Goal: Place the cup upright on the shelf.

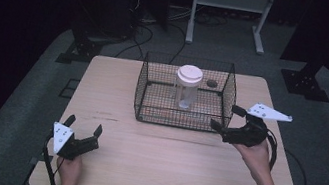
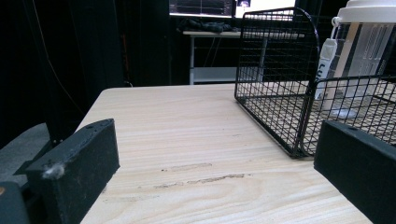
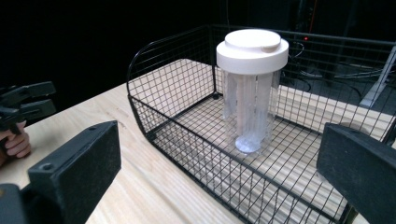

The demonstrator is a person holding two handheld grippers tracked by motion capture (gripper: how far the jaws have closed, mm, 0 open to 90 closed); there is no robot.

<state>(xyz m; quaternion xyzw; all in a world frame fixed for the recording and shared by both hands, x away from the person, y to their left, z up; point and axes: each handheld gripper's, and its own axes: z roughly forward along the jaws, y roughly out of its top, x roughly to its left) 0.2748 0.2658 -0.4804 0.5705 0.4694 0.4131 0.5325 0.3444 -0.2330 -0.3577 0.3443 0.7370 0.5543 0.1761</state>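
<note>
A clear bottle with a white lid (image 1: 187, 85) stands upright inside the black wire basket (image 1: 148, 85) on the wooden table (image 1: 161, 158). The right gripper (image 1: 227, 118) hovers just beside the basket's near right corner, jaws spread wide and empty. The left gripper (image 1: 83, 127) sits well apart from the basket toward the person's side, jaws also wide apart with nothing between them.

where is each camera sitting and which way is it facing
High view: above the person's side, looking forward and down at the table; both forearms, left tongs and right tongs show.
Left gripper view: rides the left tongs, low, facing the wire basket; own black jaws show.
Right gripper view: rides the right tongs, facing the basket; own jaws, the other hand.
All share the white-lidded container.
</note>
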